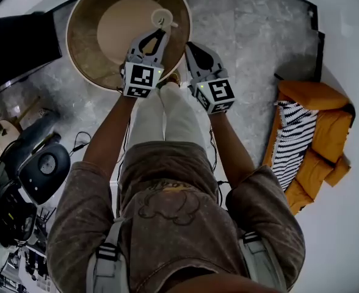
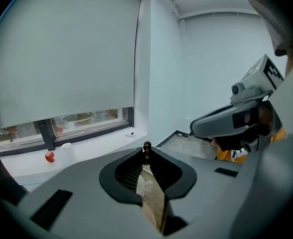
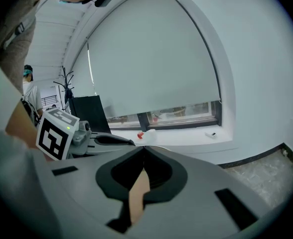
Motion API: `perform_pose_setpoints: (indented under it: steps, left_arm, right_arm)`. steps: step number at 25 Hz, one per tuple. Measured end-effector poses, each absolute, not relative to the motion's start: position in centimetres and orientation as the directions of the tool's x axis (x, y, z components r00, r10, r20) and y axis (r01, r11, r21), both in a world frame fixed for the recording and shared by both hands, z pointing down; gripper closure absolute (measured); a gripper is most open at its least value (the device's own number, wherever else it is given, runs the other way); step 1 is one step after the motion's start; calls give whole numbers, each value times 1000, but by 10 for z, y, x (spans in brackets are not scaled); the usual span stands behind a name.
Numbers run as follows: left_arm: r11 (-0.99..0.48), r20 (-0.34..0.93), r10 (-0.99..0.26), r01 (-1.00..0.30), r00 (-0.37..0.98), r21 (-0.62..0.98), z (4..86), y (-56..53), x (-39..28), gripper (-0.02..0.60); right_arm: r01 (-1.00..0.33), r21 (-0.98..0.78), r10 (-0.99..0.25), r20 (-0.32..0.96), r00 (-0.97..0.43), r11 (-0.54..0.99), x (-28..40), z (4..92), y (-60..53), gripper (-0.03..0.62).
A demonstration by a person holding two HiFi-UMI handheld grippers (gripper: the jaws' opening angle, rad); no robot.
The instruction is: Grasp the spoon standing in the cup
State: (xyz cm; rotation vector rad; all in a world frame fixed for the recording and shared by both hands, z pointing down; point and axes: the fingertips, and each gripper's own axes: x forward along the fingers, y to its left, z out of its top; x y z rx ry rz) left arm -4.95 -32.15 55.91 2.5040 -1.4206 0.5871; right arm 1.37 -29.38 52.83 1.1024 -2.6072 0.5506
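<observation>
The person's two bare forearms (image 1: 109,136) stretch forward side by side, tilted slightly down. Each holds one grey gripper, and each gripper's cube (image 1: 141,78) bears black-and-white square markers. The left gripper (image 1: 161,34) is clamped at its jaw tips on the one thin, dark, knob-topped spoon (image 2: 147,147). The right gripper (image 1: 189,45), just beside it, has its jaws pressed together on nothing. Just beyond the left tips, the single small white cup (image 1: 162,17) stands on the round wooden table (image 1: 85,47).

Grey marbled floor (image 1: 259,41), white walls (image 2: 206,73), pale roller blind (image 3: 151,68) lowered over a low window (image 3: 186,111)
</observation>
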Motion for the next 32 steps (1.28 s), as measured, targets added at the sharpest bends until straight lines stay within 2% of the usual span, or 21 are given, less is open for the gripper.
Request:
perform_pose_setpoints:
  steps: [13, 32]
  left_arm:
    - [-526, 419, -764, -850, 490, 36, 445, -281, -62, 525]
    - [-503, 355, -792, -861, 496, 80, 335, -229, -86, 526]
  right_arm:
    - [-699, -250, -620, 331, -712, 670, 10, 446, -264, 577]
    - [-651, -199, -614, 221, -758, 732, 12, 342, -241, 577]
